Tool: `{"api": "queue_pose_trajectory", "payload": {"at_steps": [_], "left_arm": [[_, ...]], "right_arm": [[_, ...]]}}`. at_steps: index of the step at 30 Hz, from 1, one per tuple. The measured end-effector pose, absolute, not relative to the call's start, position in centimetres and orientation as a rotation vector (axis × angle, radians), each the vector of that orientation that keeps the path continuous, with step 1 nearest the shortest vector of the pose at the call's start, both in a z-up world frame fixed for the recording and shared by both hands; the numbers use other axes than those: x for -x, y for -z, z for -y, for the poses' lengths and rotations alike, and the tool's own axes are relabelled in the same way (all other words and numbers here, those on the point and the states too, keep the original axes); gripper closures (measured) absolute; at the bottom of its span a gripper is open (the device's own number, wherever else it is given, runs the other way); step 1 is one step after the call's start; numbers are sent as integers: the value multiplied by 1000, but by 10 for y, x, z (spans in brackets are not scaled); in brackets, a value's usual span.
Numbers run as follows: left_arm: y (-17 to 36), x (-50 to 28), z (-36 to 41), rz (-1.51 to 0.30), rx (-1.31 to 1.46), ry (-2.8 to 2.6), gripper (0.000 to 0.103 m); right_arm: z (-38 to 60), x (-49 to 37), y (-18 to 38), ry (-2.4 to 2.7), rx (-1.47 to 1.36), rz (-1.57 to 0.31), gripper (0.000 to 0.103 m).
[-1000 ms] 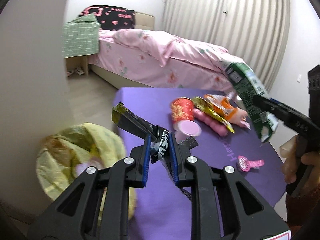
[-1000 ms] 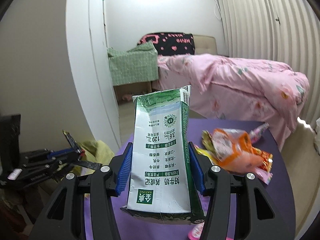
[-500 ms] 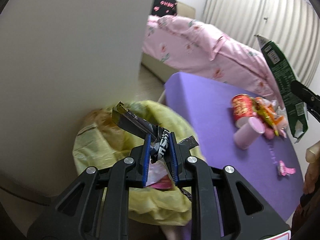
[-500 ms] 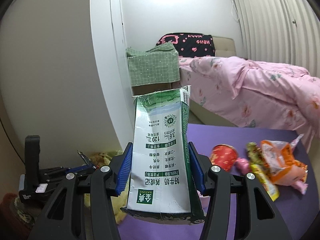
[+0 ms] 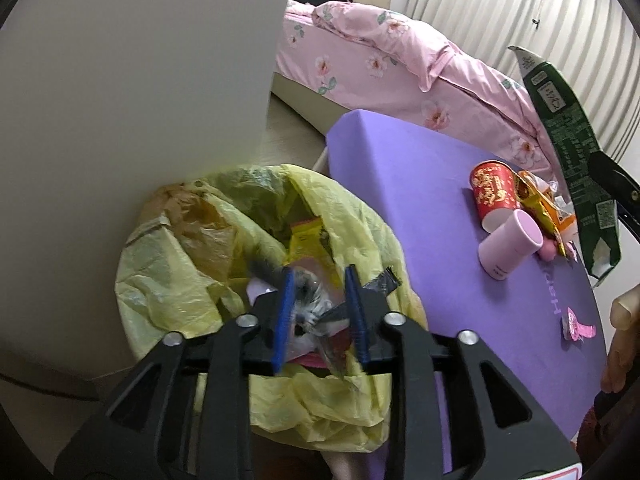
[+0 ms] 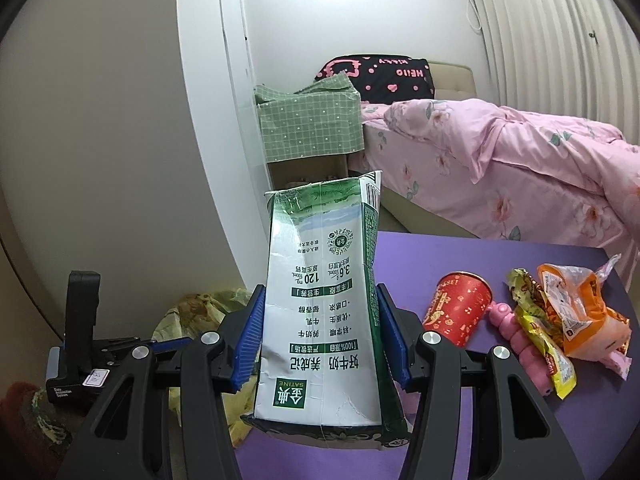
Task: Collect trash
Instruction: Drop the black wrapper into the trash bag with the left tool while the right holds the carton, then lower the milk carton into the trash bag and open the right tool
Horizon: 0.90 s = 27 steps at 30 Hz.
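Note:
My left gripper [image 5: 320, 312] hangs open over the bin lined with a yellow bag [image 5: 168, 288]; a dark snack wrapper [image 5: 320, 312], blurred, drops between its jaws. My right gripper [image 6: 320, 332] is shut on a green and white milk carton [image 6: 320, 304], held above the purple table [image 6: 480, 420]; the carton also shows in the left wrist view [image 5: 568, 148]. On the table lie a red paper cup [image 6: 460, 312], a pink cup [image 5: 508, 240], yellow and orange snack bags [image 6: 560, 320] and a small pink wrapper [image 5: 576, 326].
The bin stands on the floor between a white wall [image 5: 140, 80] and the table's left edge. A bed with pink bedding [image 6: 520, 152] is behind the table. A green checked box [image 6: 312, 120] stands beside the bed.
My left gripper moved left from the table to over the bin and opened, letting the dark wrapper go. My right gripper kept hold of the carton and swung left.

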<state>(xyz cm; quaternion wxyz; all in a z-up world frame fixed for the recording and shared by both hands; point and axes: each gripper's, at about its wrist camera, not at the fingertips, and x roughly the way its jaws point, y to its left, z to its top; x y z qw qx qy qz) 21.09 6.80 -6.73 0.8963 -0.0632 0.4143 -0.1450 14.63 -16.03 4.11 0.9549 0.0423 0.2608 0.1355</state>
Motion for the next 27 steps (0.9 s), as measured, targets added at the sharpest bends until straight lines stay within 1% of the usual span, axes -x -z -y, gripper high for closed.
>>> {"api": "queue_pose_trajectory", "payload": {"at_steps": [1,3,4,6,13,18,27], "left_arm": [[66,-210,-68,-857,134,308,69],[64,-210,-68,-857,148,317,66],[62,-209,-69,-854,158,320,63],[57,-207,-74,-838,177,319,61],[34,-194,-103,-760,187,233,60],[20,-180,-128,-707,163,123,60],[20,-159,-170,-658,189,-17,60]], "right_arm": [[161,-146,-41,-273,-84,-531,53],[161,-143,-41,-271,-87,-534,53],[161,-143,-41,-269,-89,-535,53],[162,-144,-41,-268,-91,-537,53],[151,-149,-40,-305,-79,-545,53],[124,-157,-32,-382,-59,-571,53],[68,-181,2,-494,-32,-639,53]]}}
